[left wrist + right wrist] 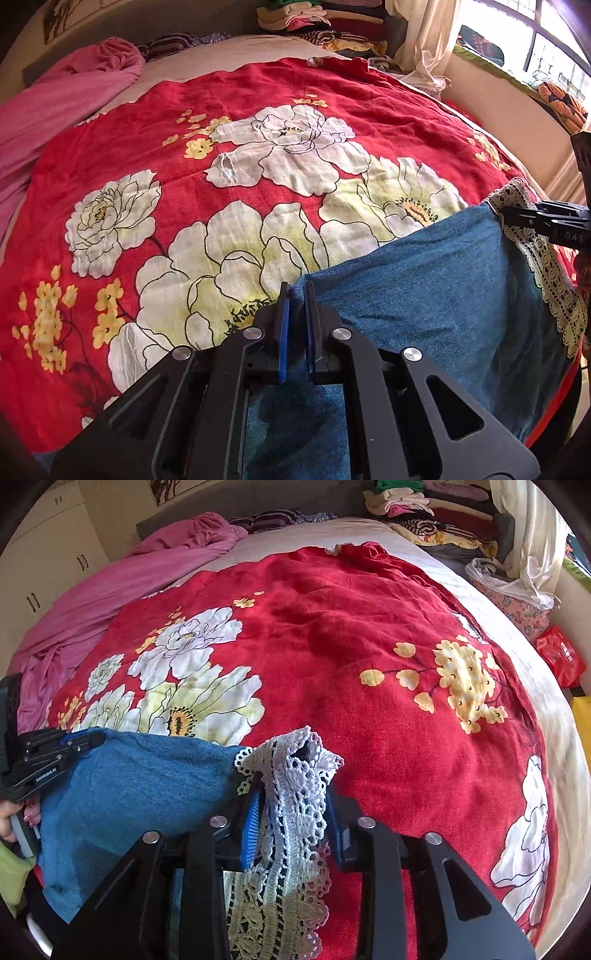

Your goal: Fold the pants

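Note:
The blue pants with a white lace trim hang stretched between my two grippers above the near edge of the bed. My left gripper is shut on the plain blue corner of the pants. My right gripper is shut on the lace trim at the other corner. The right gripper shows at the right edge of the left wrist view. The left gripper shows at the left edge of the right wrist view. The lower part of the pants hangs below the views.
The bed carries a red floral blanket over a beige sheet. A pink cloth lies along the left side. Stacked folded clothes sit behind the head of the bed. A curtain, a window and a red bag are at the right.

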The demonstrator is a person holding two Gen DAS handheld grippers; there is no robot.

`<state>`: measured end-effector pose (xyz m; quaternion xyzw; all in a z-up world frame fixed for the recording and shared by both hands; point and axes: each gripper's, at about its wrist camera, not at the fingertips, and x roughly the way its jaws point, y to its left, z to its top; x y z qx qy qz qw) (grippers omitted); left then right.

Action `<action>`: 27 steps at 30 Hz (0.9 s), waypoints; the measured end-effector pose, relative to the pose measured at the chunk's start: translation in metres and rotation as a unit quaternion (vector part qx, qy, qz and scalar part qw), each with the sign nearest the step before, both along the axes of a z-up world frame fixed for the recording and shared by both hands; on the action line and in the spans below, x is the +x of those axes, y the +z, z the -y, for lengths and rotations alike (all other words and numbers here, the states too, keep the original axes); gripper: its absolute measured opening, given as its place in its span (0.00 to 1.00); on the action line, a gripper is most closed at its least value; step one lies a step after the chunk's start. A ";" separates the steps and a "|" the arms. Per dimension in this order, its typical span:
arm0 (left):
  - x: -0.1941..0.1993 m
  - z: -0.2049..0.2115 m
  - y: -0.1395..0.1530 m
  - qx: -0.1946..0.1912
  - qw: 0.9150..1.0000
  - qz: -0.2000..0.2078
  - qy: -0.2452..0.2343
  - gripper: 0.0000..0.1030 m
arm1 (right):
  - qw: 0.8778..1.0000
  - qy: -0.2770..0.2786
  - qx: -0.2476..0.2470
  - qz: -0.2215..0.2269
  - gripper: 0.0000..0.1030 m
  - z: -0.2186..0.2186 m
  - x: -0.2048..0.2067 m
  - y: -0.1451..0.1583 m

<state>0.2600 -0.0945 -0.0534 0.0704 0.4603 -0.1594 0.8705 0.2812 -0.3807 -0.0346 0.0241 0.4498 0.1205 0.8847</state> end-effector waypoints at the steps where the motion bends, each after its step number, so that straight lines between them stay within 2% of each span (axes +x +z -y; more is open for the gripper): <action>1: -0.002 0.000 -0.001 0.004 1.000 0.003 0.000 0.04 | 1.000 -0.014 0.005 0.005 0.39 0.004 -0.003 0.004; 4: -0.009 0.002 0.001 0.020 1.000 0.019 -0.002 0.05 | 0.998 -0.049 0.009 0.044 0.44 0.015 -0.026 0.025; 5: -0.010 0.000 0.002 0.022 1.000 0.022 0.004 0.09 | 0.997 -0.054 0.014 0.054 0.44 0.018 -0.035 0.032; 8: -0.012 -0.011 0.008 0.003 0.999 0.024 0.023 0.15 | 0.995 -0.062 0.040 0.065 0.46 0.027 -0.059 0.042; 11: -0.024 -0.020 0.022 -0.017 0.999 0.037 0.033 0.16 | 0.995 -0.062 0.048 0.063 0.48 0.028 -0.080 0.044; 15: -0.051 -0.027 0.042 -0.042 0.997 0.055 0.031 0.29 | 0.994 -0.060 0.055 0.078 0.54 0.027 -0.112 0.047; 19: -0.085 -0.034 0.054 -0.057 0.996 0.065 0.027 0.32 | 0.991 -0.061 0.088 0.078 0.57 0.027 -0.146 0.041; 22: -0.112 -0.042 0.061 -0.067 0.995 0.072 0.028 0.36 | 0.992 -0.052 0.094 0.066 0.59 0.022 -0.166 0.033; 27: -0.154 -0.074 0.071 -0.081 0.990 0.094 0.070 0.38 | 0.993 -0.054 0.095 0.049 0.60 0.018 -0.187 0.017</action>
